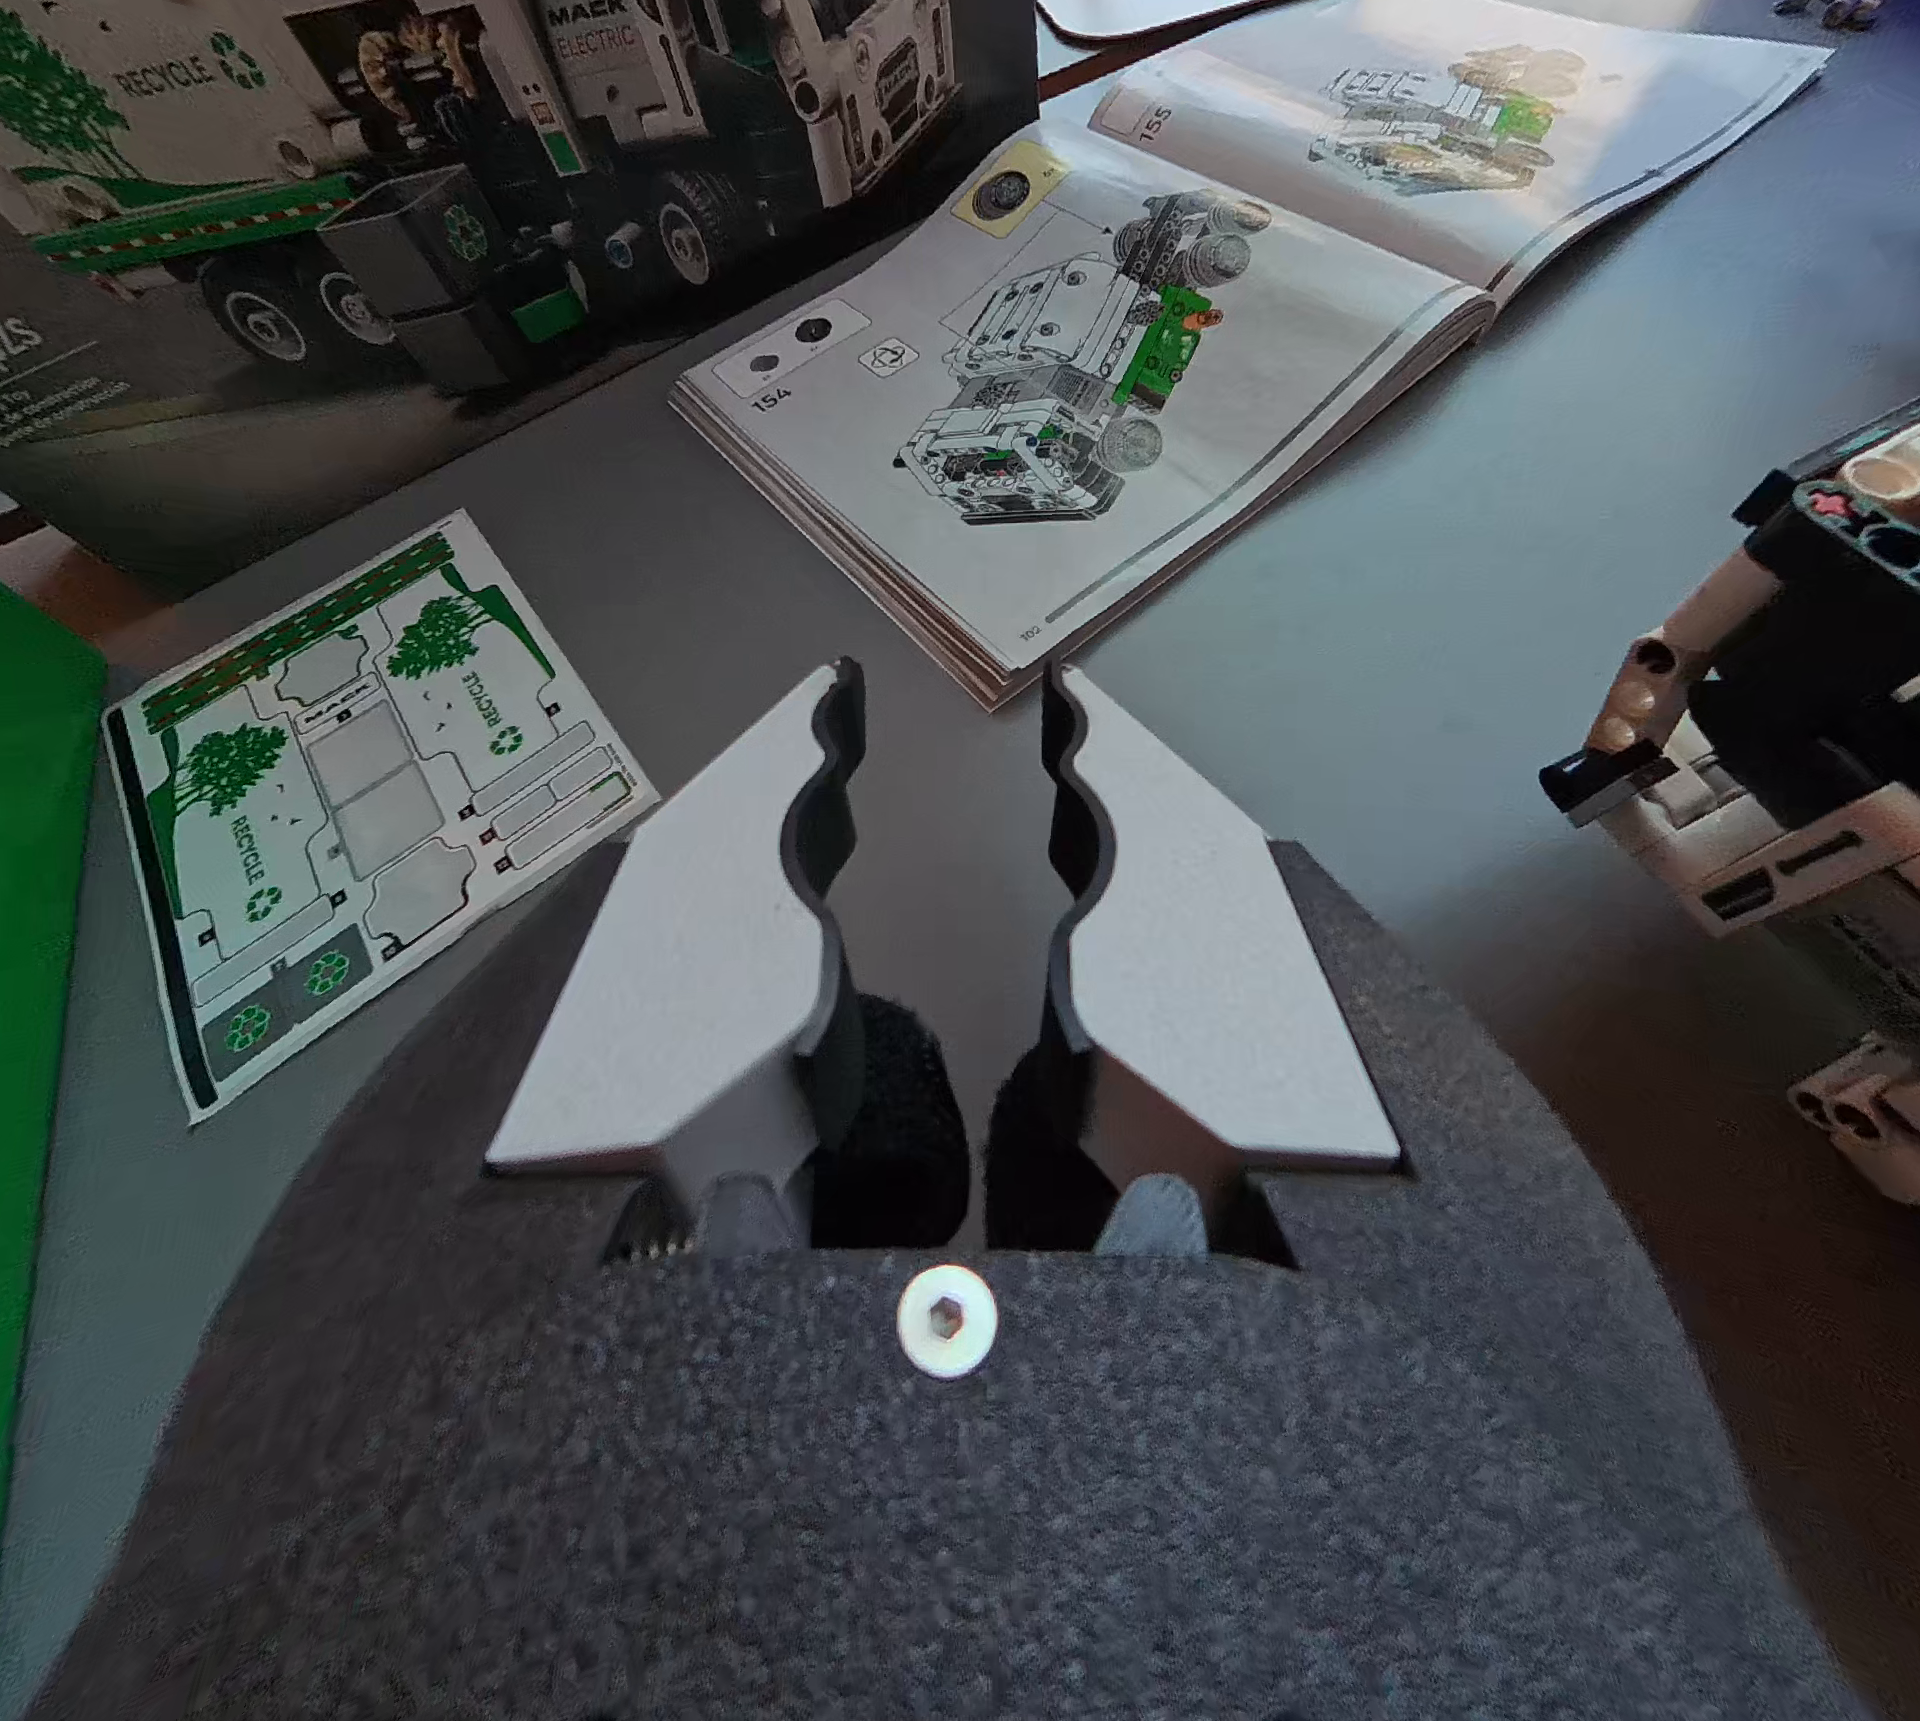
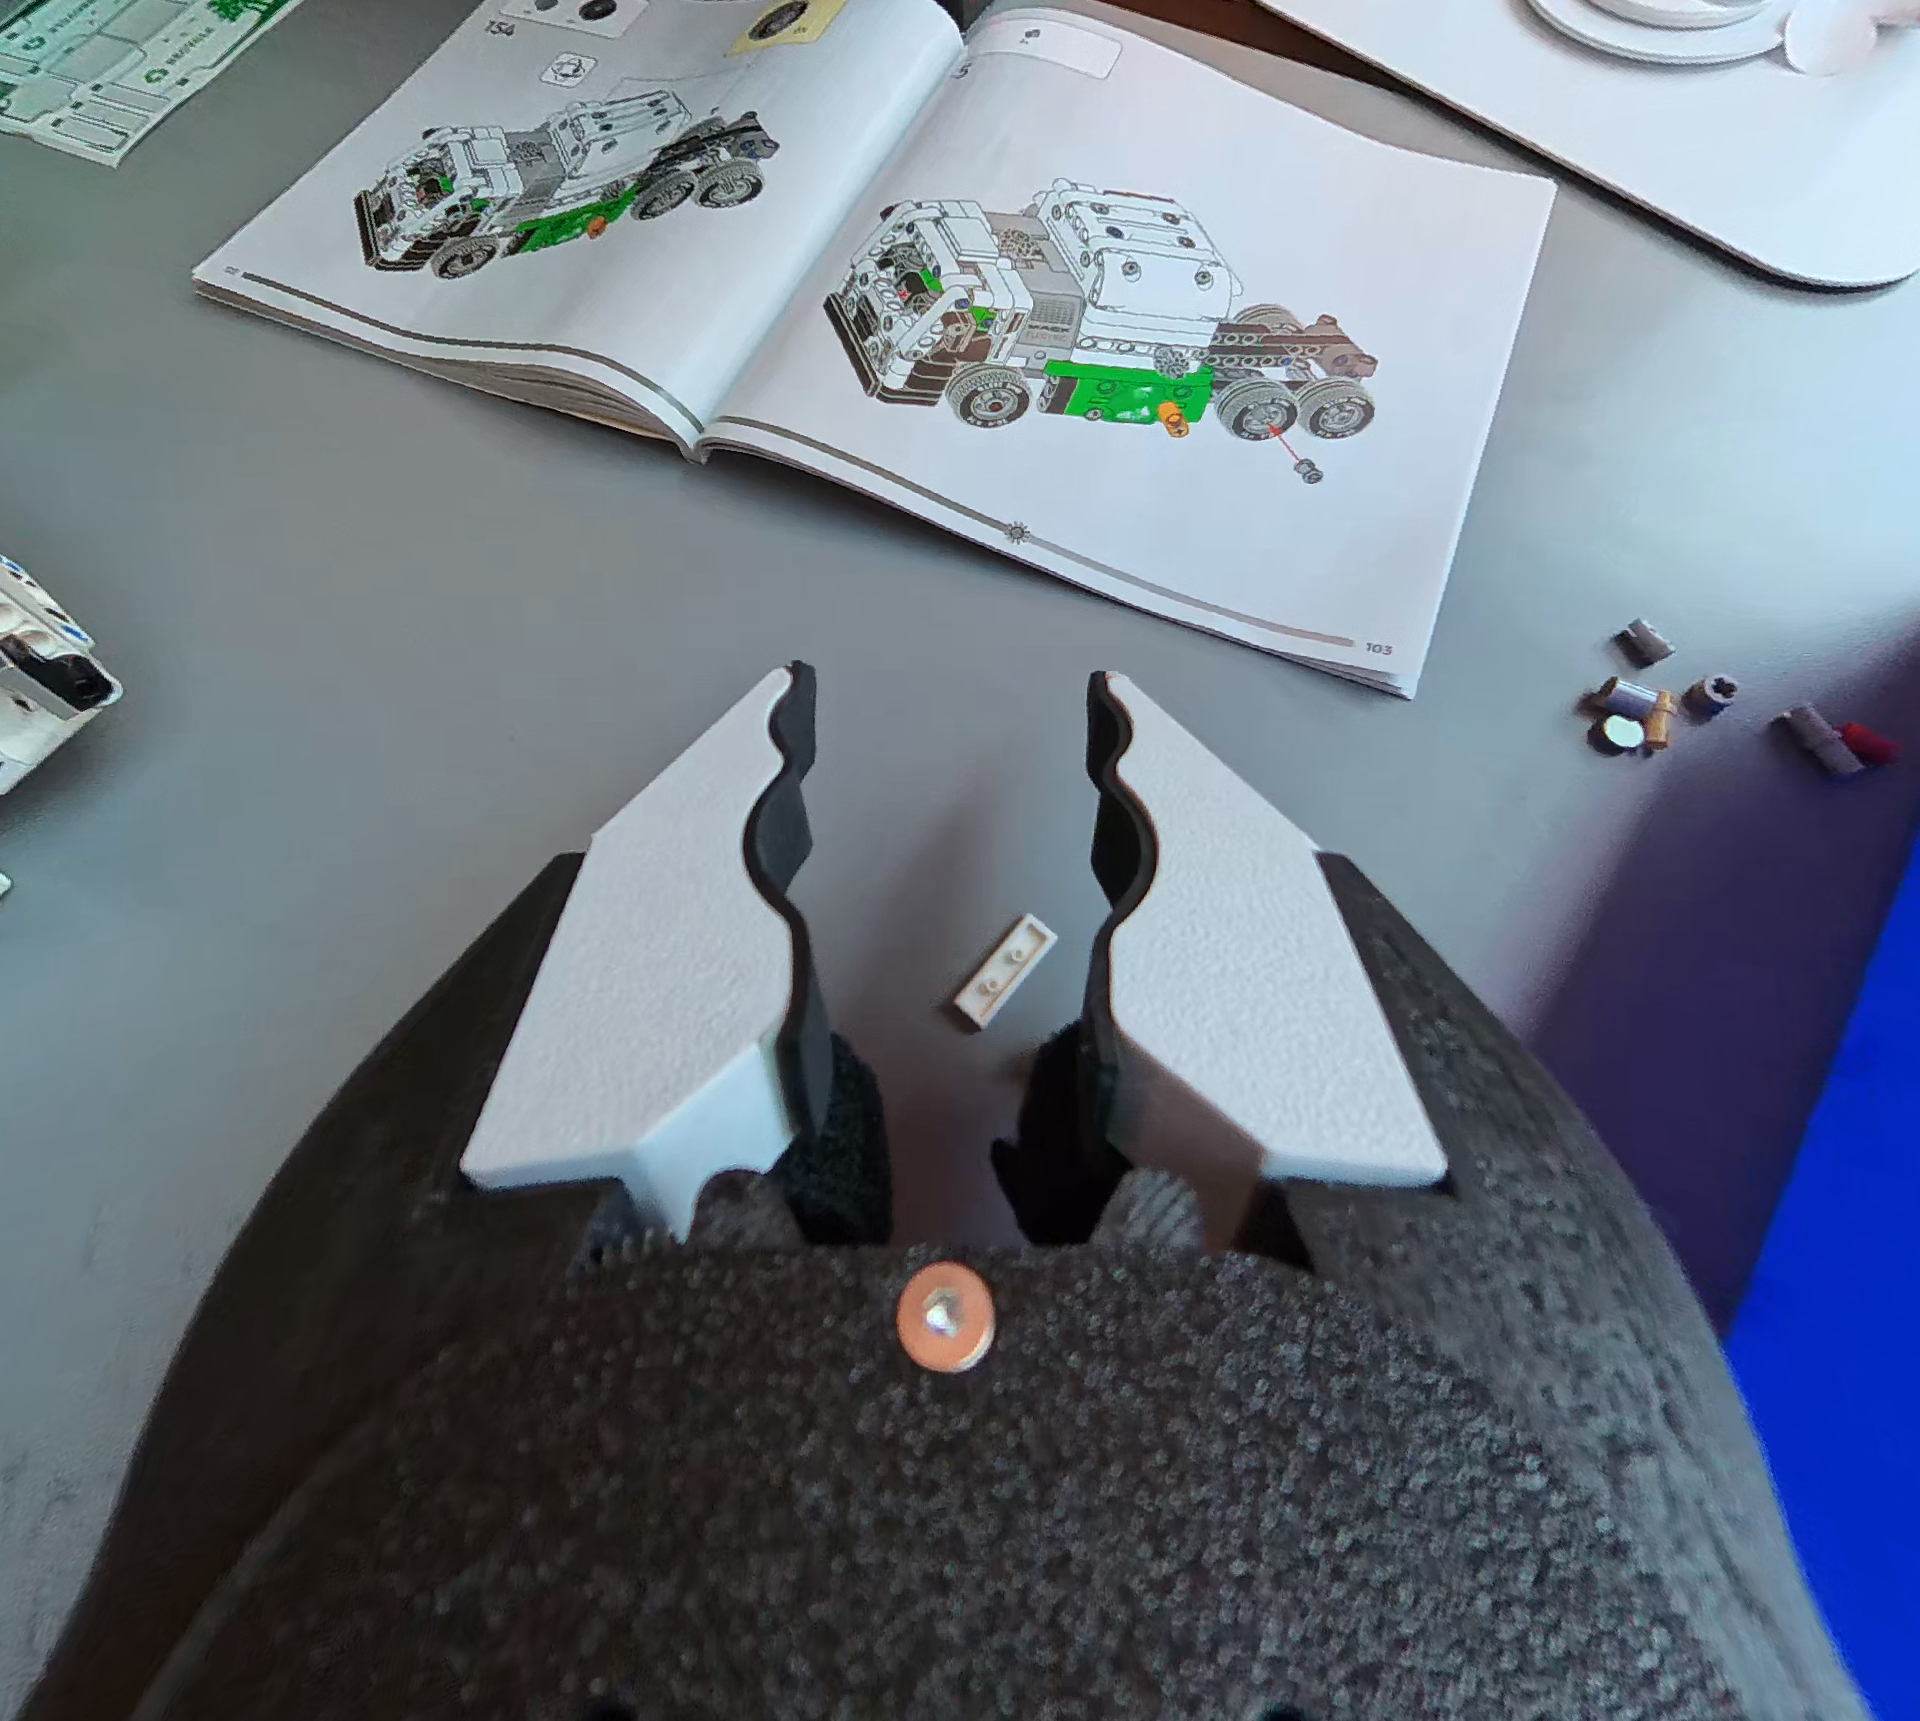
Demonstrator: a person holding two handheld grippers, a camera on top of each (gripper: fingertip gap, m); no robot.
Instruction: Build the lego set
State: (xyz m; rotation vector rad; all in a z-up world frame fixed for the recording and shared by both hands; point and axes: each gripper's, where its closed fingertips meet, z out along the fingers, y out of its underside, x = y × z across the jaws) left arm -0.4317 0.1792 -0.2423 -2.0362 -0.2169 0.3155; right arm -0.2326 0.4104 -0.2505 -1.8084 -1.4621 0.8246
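R gripper (image 2: 951, 684) jaws spread, empty, over small white plate (image 2: 1005, 972) lower-centre | L gripper (image 1: 951, 684) jaws spread, empty | risk: flat plate prob skids on tabletop (image 2: 416, 736) if pinched

1. A desk or hobby table indoors, not a workshop: the grey tabletop (image 2: 416, 580) bears only toy-building things.
2. Ahead of the tool lies an open instruction booklet (image 2: 883, 269); beyond it stands the set's box (image 1: 468, 113).
3. Ahead to the left lies a sticker sheet (image 1: 353, 798).
4. Far ahead to the right rests a white stand base (image 2: 1621, 113).
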